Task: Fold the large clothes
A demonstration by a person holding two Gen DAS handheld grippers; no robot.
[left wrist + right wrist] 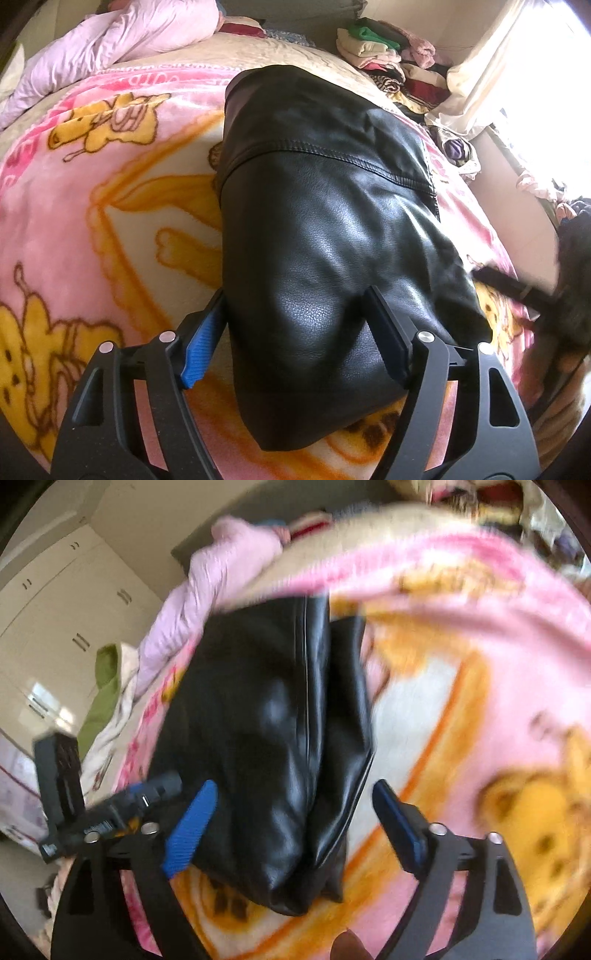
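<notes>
A folded black leather jacket (317, 229) lies on a pink blanket with yellow bears (92, 192) spread over the bed. My left gripper (295, 293) straddles the jacket's near end. The leather bulges between its fingers and both pads press against it. In the right wrist view the same jacket (266, 716) runs away from me, blurred. My right gripper (295, 786) stands open over its near end, with blanket (480, 635) showing beside each blue pad. The left gripper's body (110, 812) shows at the jacket's left side.
A pile of folded clothes (384, 48) sits at the bed's far right by a bright curtain (491, 74). A pale pink quilt (129, 40) lies bunched at the head. White wardrobe doors (55, 609) and a green cloth (103, 686) are on the left.
</notes>
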